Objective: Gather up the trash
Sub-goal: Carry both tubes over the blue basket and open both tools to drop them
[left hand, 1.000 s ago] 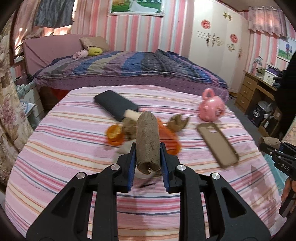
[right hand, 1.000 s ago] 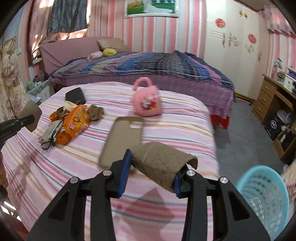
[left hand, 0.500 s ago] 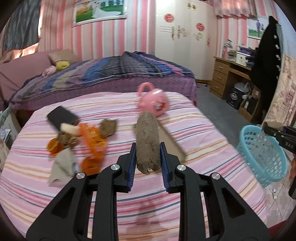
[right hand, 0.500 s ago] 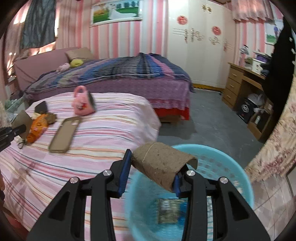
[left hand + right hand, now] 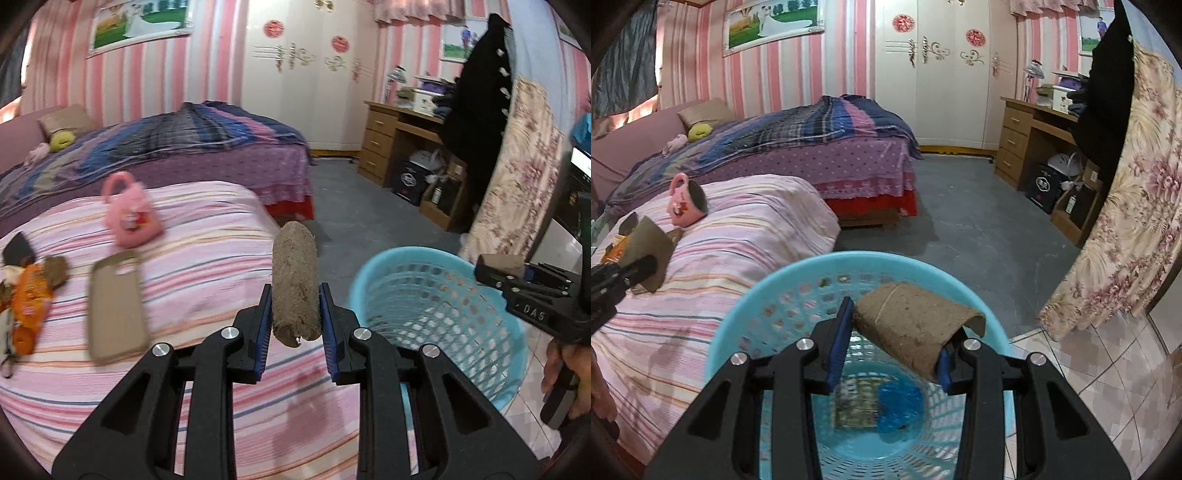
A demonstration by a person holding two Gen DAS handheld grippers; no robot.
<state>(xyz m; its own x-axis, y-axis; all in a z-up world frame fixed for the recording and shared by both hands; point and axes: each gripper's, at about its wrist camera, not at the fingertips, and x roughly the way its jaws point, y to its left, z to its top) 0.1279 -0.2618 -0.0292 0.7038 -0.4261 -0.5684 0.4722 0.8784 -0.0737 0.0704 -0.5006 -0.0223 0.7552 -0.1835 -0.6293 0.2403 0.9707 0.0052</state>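
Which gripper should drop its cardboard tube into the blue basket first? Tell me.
Right. The right gripper holds its cardboard tube directly above the blue basket. The left gripper appears short of the rim, beside the bed.

On the black body of the right gripper [image 5: 495, 275], near the right edge of the left wrist view, we read the white letters "DAS". The print on the orange wrapper [image 5: 31, 295] and on the pink mug [image 5: 131, 218] is too blurred for us to read.
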